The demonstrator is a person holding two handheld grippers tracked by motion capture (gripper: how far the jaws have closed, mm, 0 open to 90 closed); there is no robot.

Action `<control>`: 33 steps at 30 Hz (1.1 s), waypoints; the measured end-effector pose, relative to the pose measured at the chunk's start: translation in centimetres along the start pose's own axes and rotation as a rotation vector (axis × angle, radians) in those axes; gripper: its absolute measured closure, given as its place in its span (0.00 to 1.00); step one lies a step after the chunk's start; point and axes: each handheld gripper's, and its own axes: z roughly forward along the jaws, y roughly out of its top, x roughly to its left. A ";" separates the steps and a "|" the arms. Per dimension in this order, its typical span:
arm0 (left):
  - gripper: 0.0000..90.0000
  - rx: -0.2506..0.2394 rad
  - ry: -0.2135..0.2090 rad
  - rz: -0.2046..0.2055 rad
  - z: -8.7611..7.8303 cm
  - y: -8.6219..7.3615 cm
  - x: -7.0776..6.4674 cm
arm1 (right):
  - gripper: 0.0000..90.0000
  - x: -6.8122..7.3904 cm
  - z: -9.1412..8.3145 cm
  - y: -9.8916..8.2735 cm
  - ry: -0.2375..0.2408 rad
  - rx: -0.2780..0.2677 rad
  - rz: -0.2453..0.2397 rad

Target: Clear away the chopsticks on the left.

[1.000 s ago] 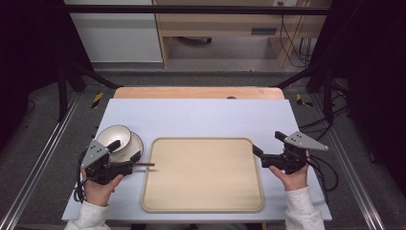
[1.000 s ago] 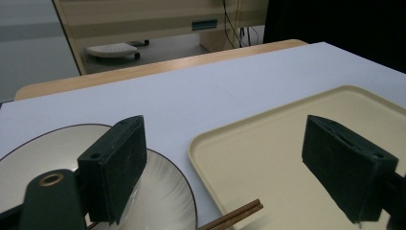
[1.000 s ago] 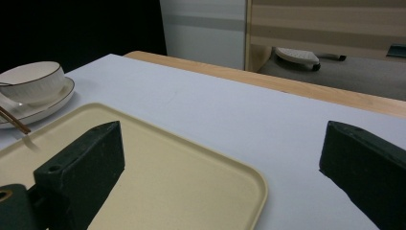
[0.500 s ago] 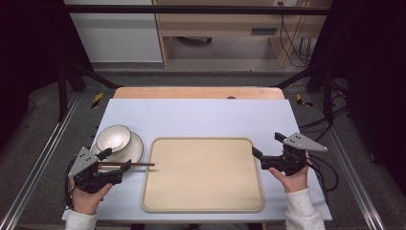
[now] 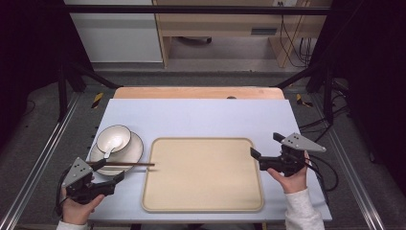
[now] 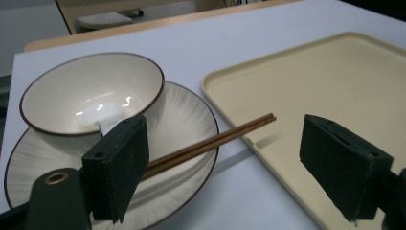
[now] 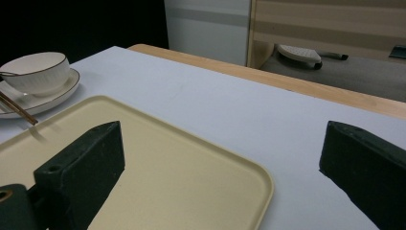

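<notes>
A white bowl (image 5: 114, 138) with a dark rim sits on a white plate (image 5: 130, 152) at the table's left, and a white spoon (image 5: 108, 147) lies in the bowl. Dark brown chopsticks (image 5: 128, 164) rest across the plate's near rim, their tips over the left edge of the beige tray (image 5: 203, 177). My left gripper (image 5: 111, 170) stands open just short of the plate, with the chopsticks (image 6: 215, 141) lying ahead between its jaws, untouched. My right gripper (image 5: 265, 145) is open over the tray's right edge (image 7: 158, 158), holding nothing.
The table's far half is a bare pale sheet (image 5: 201, 117) with a wooden strip (image 5: 196, 92) along its back edge. Metal rails (image 5: 43, 158) run down both sides. Beyond the table are cabinets and cables on the floor.
My left gripper has drawn back toward the near-left corner, away from the plate. The chopsticks stay on the plate and tray edge. The right gripper has not moved.
</notes>
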 end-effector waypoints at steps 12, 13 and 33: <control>0.24 0.091 0.053 0.002 1.6 -1.3 1.8 | 0.02 0.2 0.5 -0.2 0.010 0.020 -0.003; 0.24 0.092 0.055 -0.003 1.8 -1.4 2.0 | 0.02 0.2 0.5 -0.2 0.010 0.020 -0.003; 0.40 0.174 0.111 0.058 4.3 -2.0 3.6 | 0.02 0.5 1.1 -0.3 0.014 0.037 -0.007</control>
